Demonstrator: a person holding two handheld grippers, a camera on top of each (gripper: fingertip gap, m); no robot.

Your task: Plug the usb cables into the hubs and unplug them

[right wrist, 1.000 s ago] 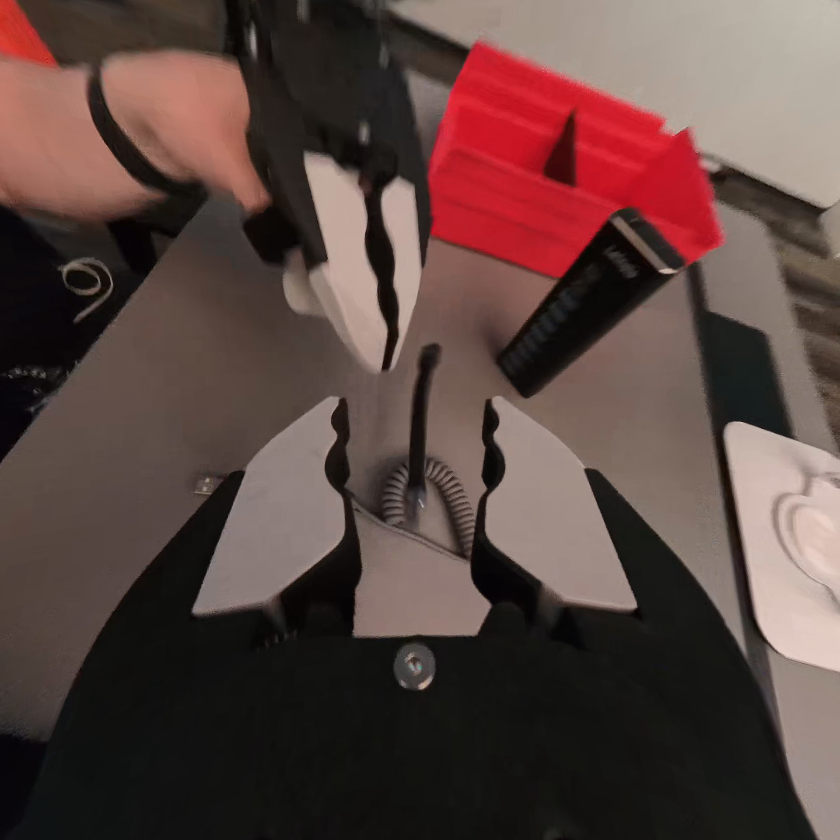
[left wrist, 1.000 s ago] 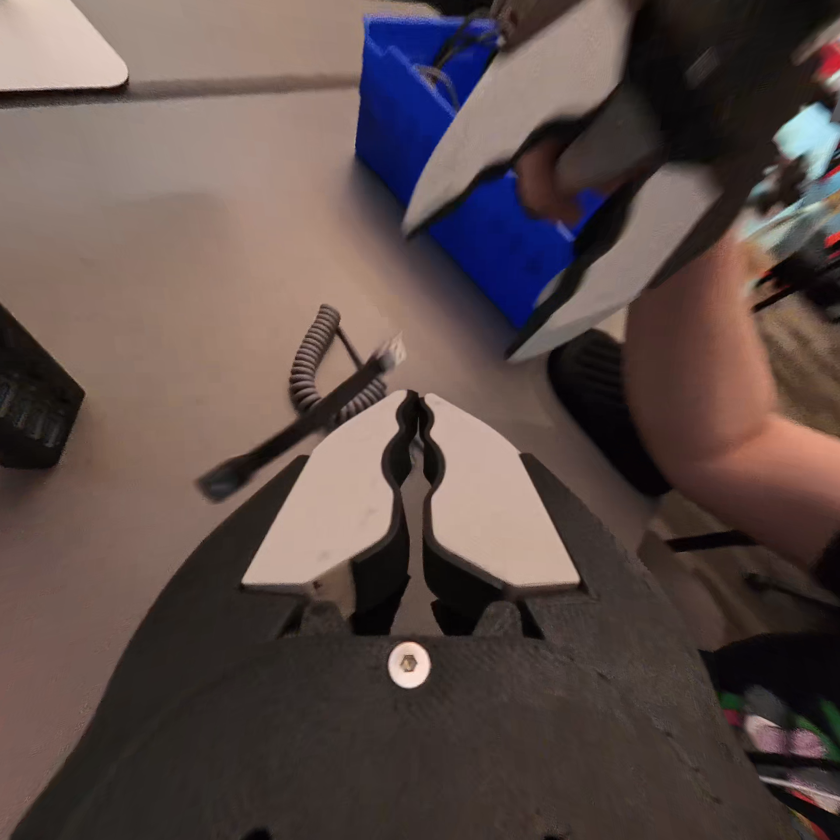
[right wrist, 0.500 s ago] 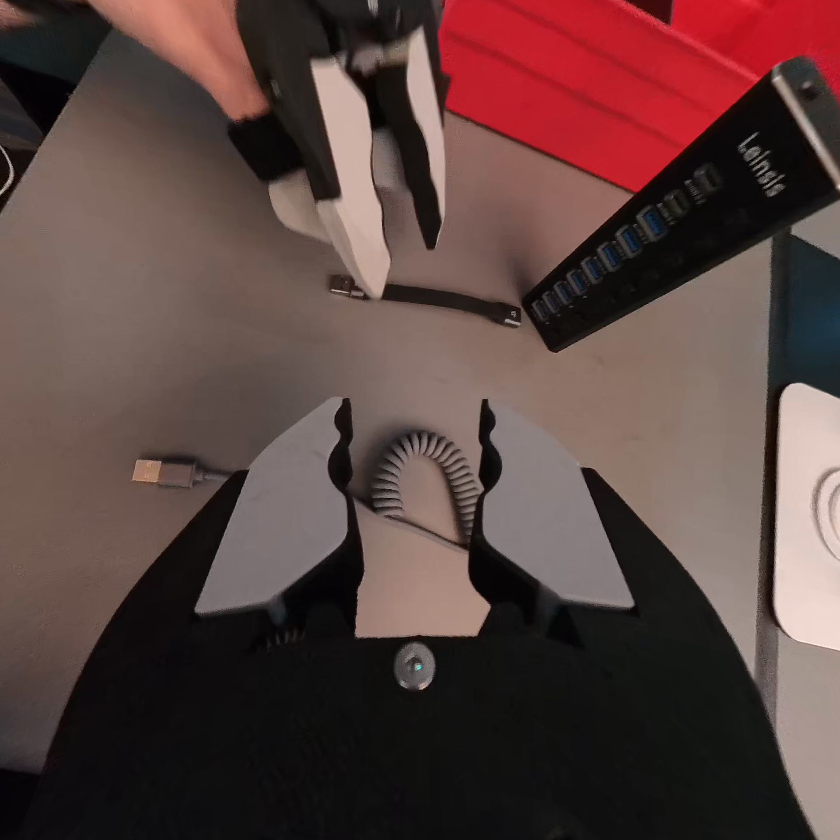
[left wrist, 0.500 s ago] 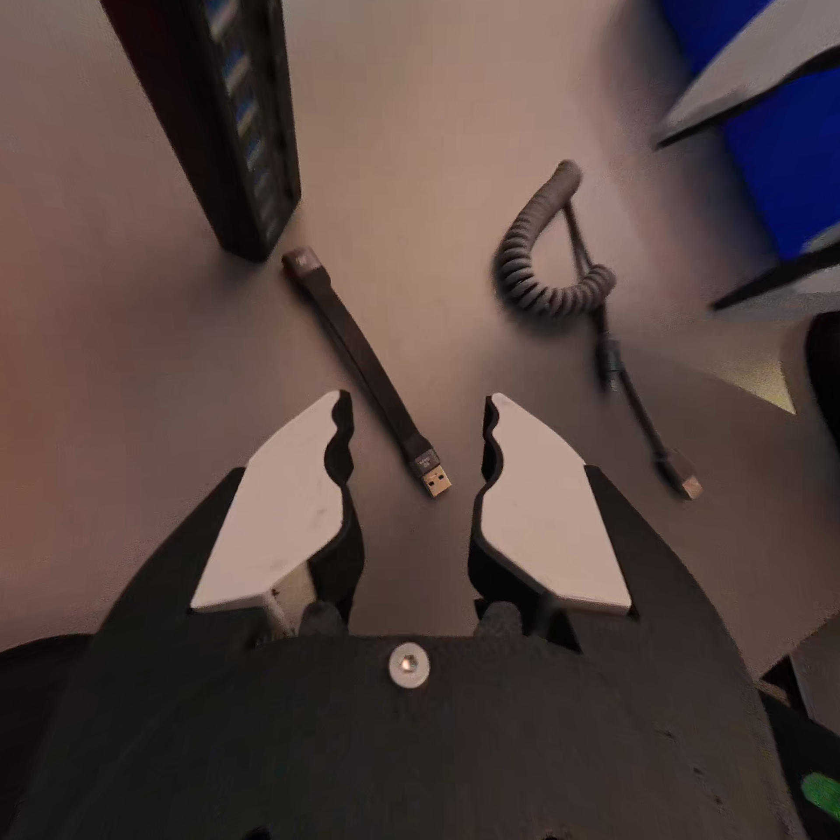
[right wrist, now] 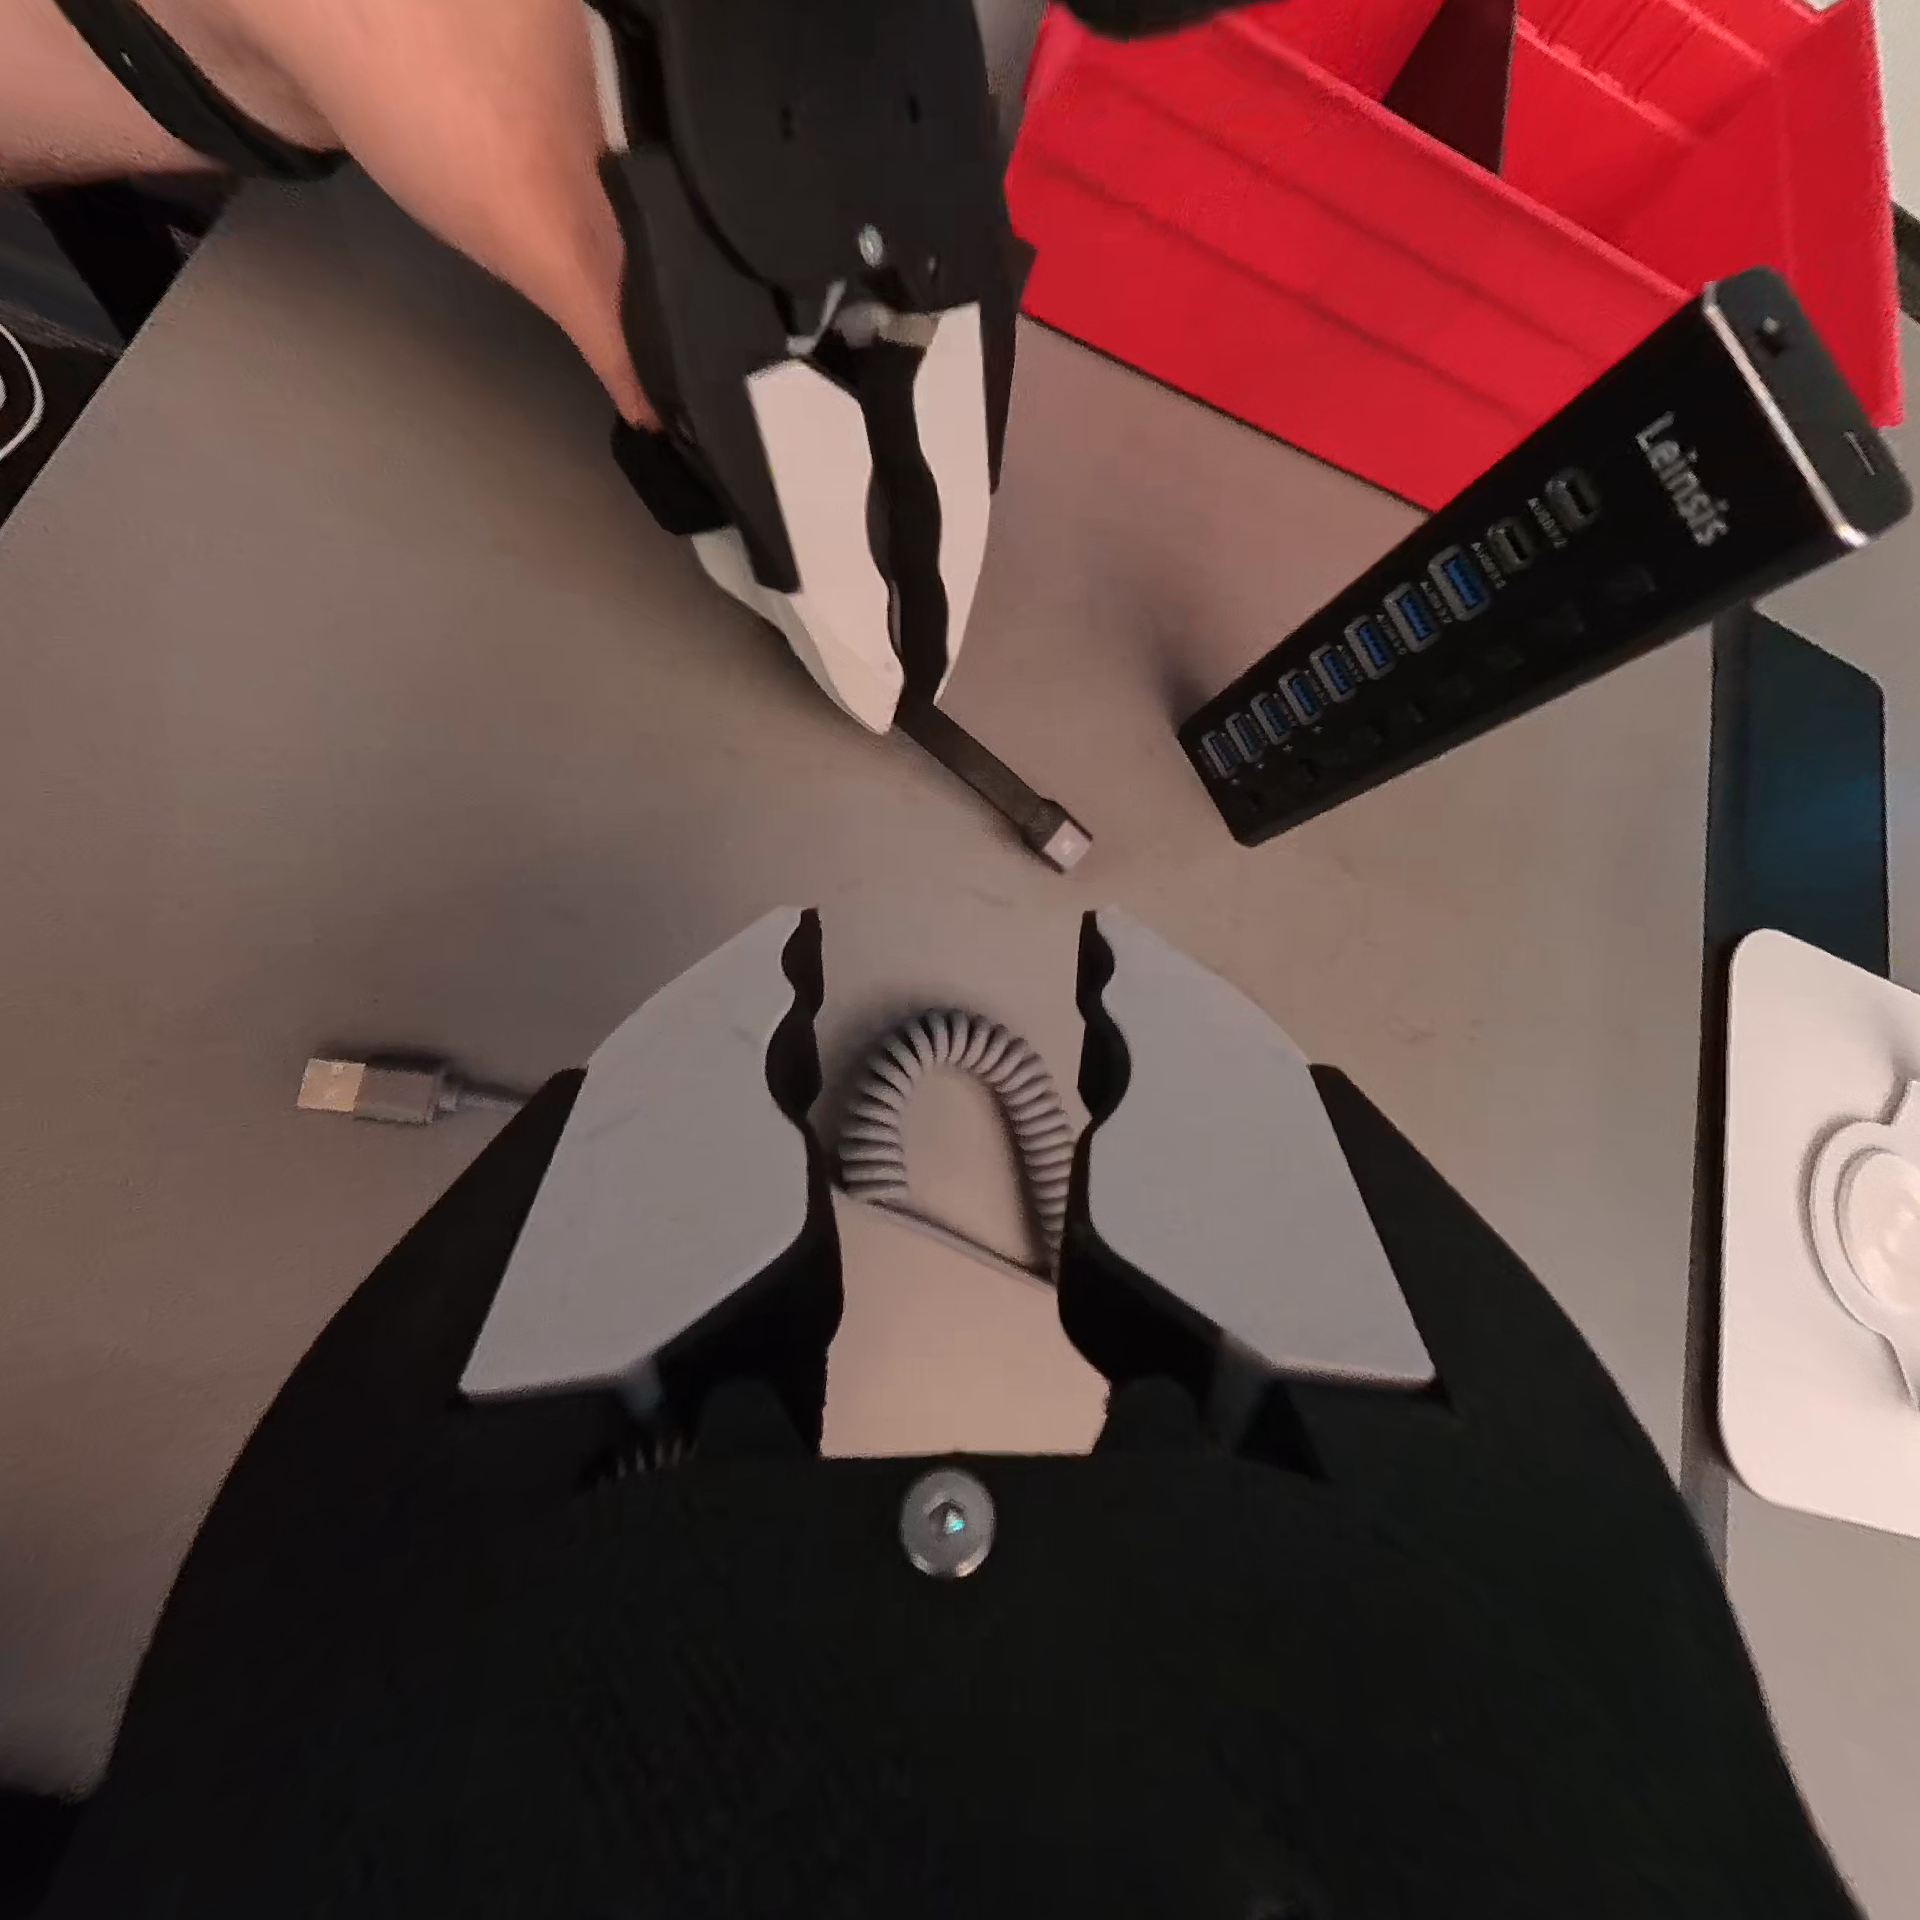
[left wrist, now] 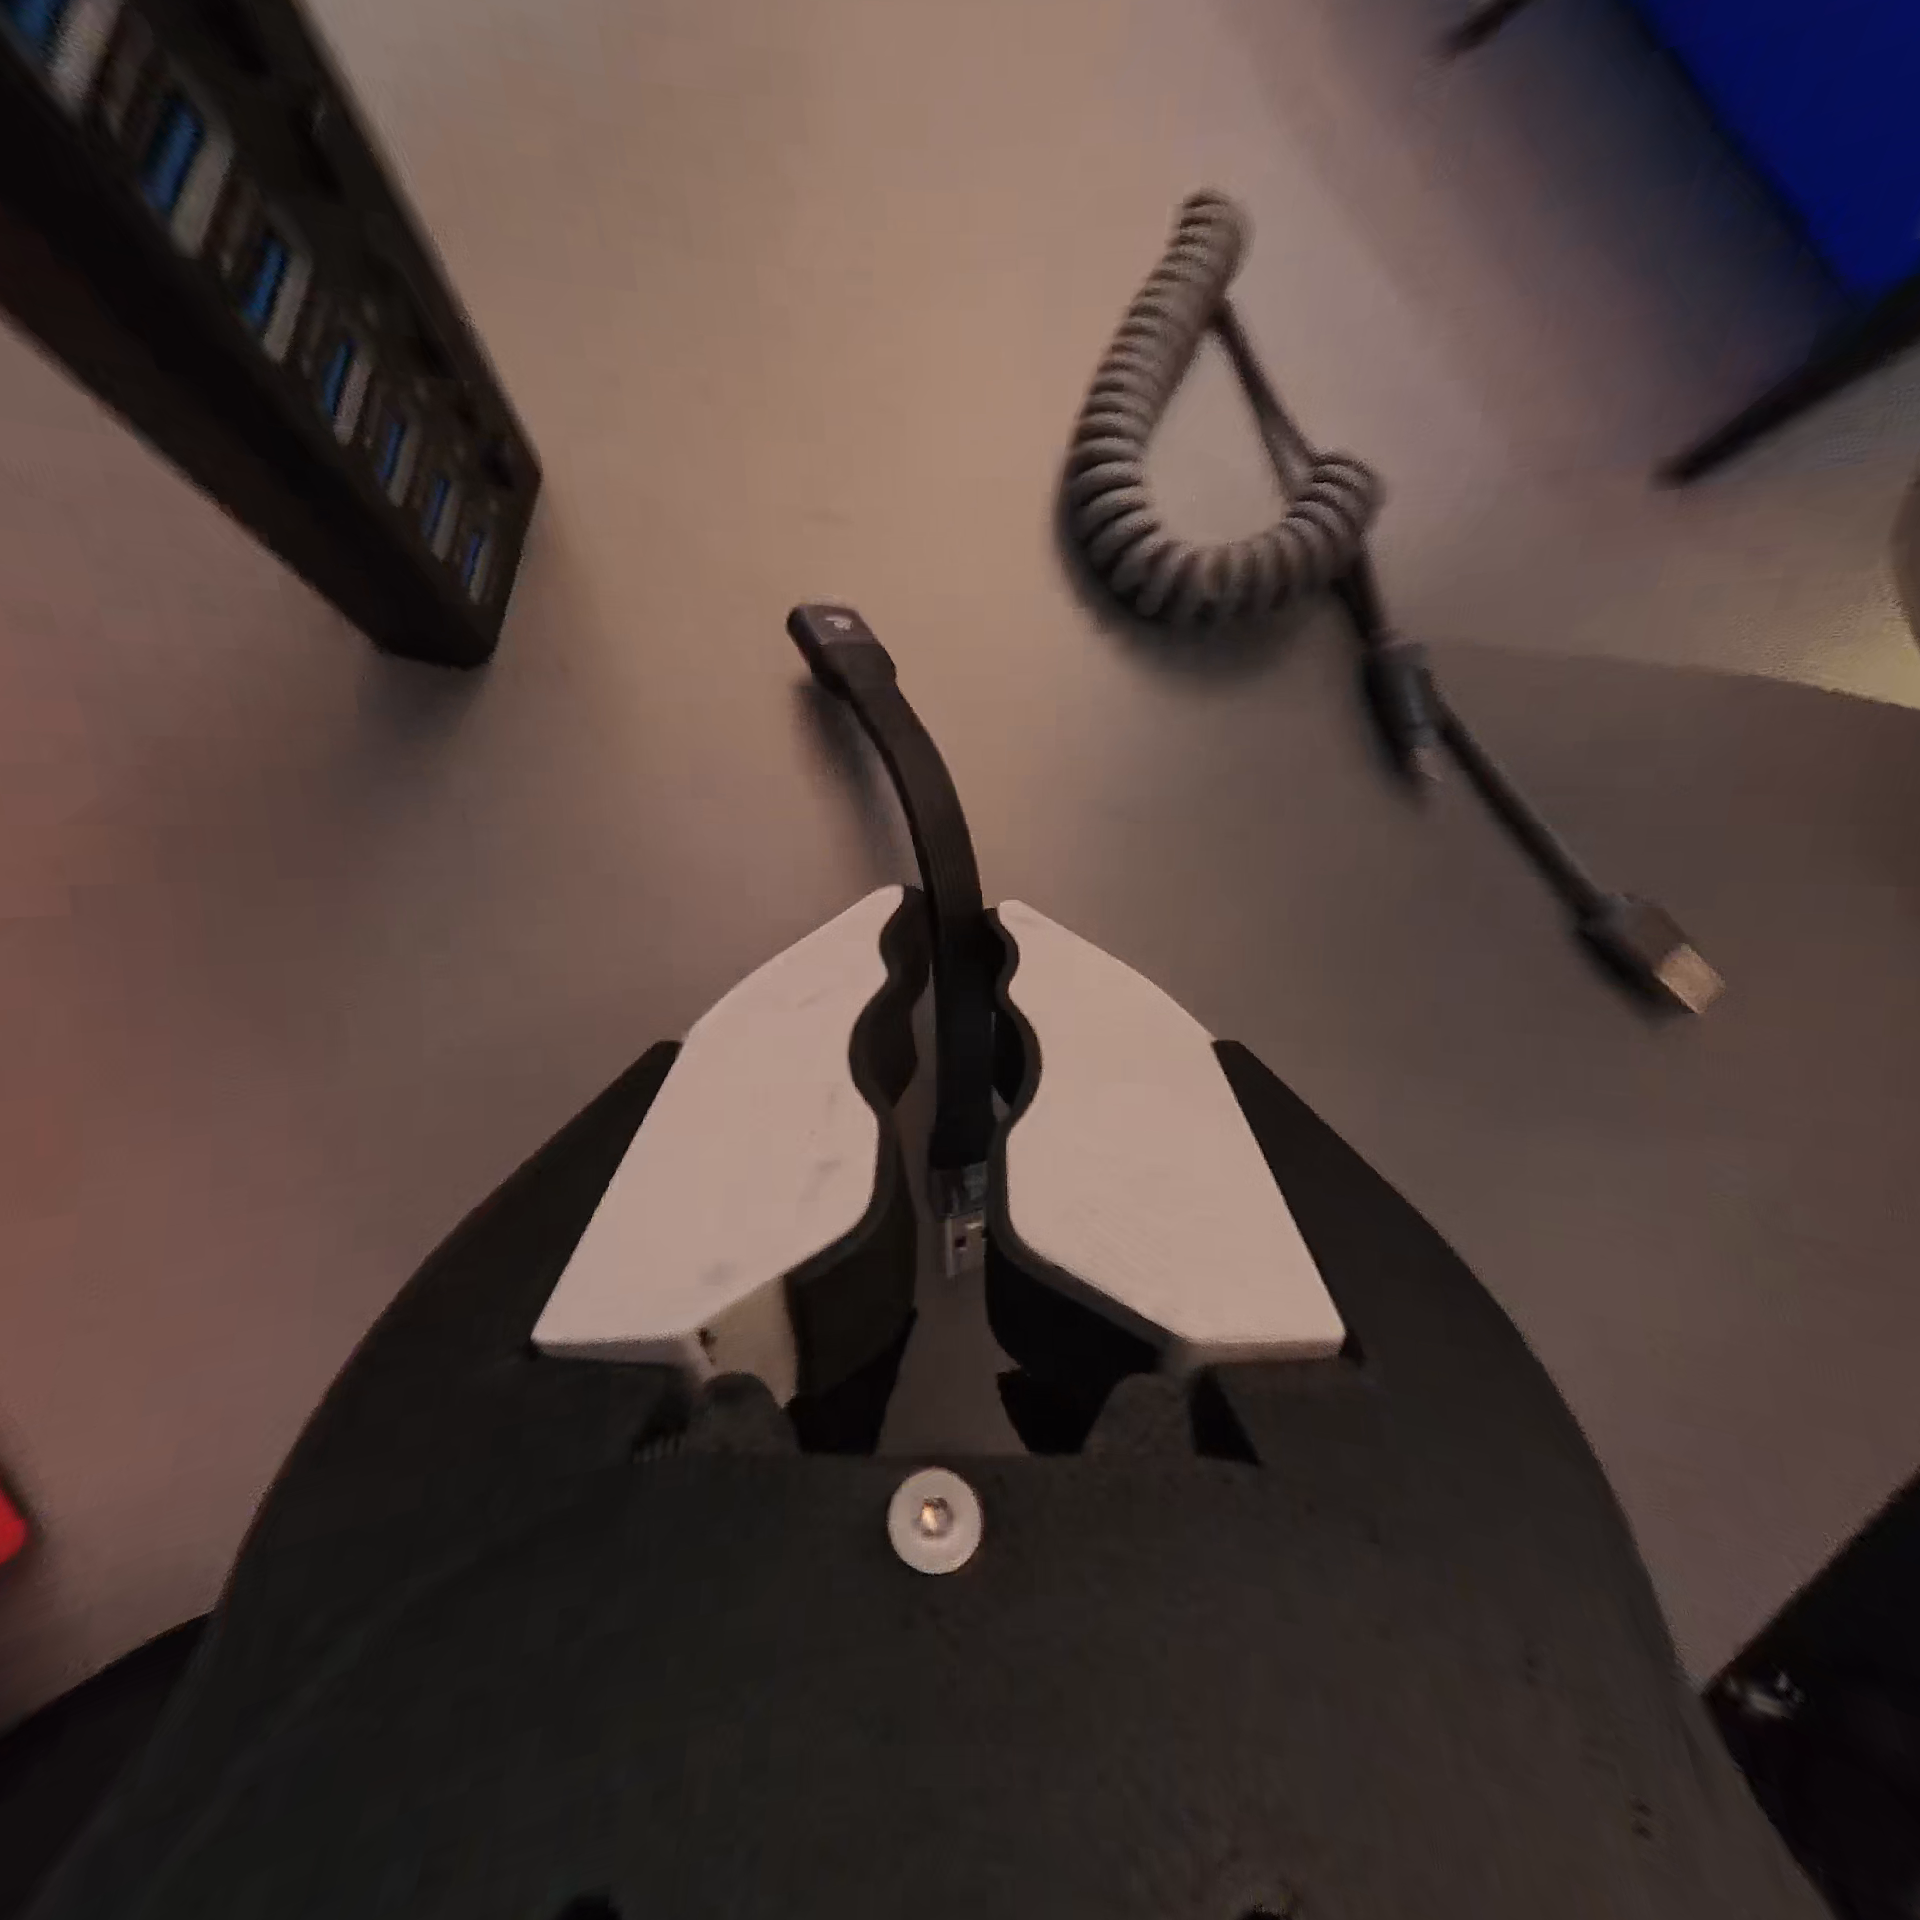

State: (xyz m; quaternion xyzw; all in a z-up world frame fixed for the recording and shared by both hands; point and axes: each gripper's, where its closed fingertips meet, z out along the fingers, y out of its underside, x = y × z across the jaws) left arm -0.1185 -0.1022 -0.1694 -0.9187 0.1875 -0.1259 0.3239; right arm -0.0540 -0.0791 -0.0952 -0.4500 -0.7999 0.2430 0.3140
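My left gripper is shut on a short black flat USB cable. Its metal USB-A plug lies back between the fingers and its other end sticks out forward, just above the table. In the right wrist view the left gripper holds this cable near the black multi-port hub. The hub also shows in the left wrist view at the upper left. My right gripper is open and empty above a grey coiled USB cable, whose plug lies to the left. The coiled cable shows in the left wrist view too.
A red bin stands behind the hub. A blue bin is at the far right of the left wrist view. A white pad lies at the table's right edge. A person's hand holds the left gripper. There is about 11 centimetres between the tips of the two grippers.
My left gripper was open over the short black cable; it has shut on it and lifted its near end. My right gripper has stayed open over the coiled cable.
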